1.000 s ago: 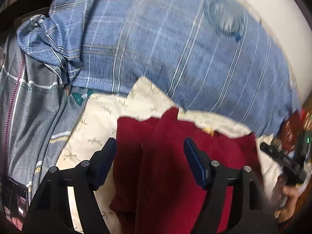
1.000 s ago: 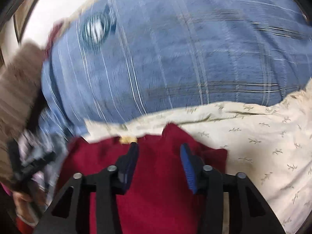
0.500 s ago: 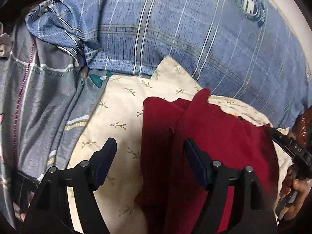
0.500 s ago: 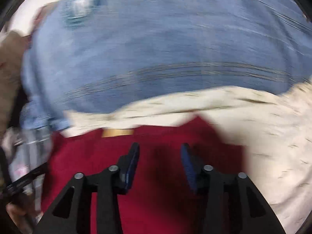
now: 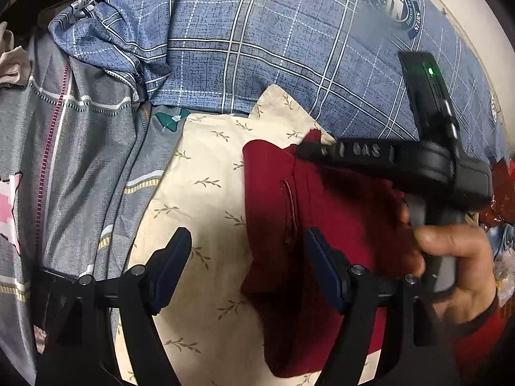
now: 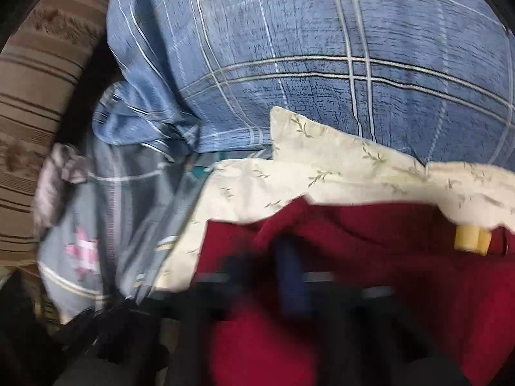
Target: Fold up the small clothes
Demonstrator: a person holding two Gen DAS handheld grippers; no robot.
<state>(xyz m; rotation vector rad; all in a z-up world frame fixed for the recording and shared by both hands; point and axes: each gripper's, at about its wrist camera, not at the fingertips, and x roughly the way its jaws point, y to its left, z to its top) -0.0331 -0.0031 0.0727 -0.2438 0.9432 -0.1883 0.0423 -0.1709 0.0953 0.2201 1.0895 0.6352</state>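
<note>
A dark red garment (image 5: 305,225) lies partly folded on a cream leaf-print cloth (image 5: 199,193). My left gripper (image 5: 248,260) is open above the garment's left edge, holding nothing. The right gripper (image 5: 309,151) reaches in from the right in the left wrist view, its tip over the garment's far corner; its jaws are hidden from this side. In the right wrist view the garment (image 6: 370,273), with a yellow tag (image 6: 471,241), fills the lower frame; the gripper's fingers (image 6: 289,276) are a blur, so open or shut does not show.
A blue plaid pillow (image 5: 273,38) lies behind the cream cloth. A grey striped quilt (image 5: 70,160) lies to the left. A brown striped blanket (image 6: 35,96) is at the far left of the right wrist view.
The right gripper has swung left across the garment into the left wrist view. The left gripper has stayed open and drawn back a little.
</note>
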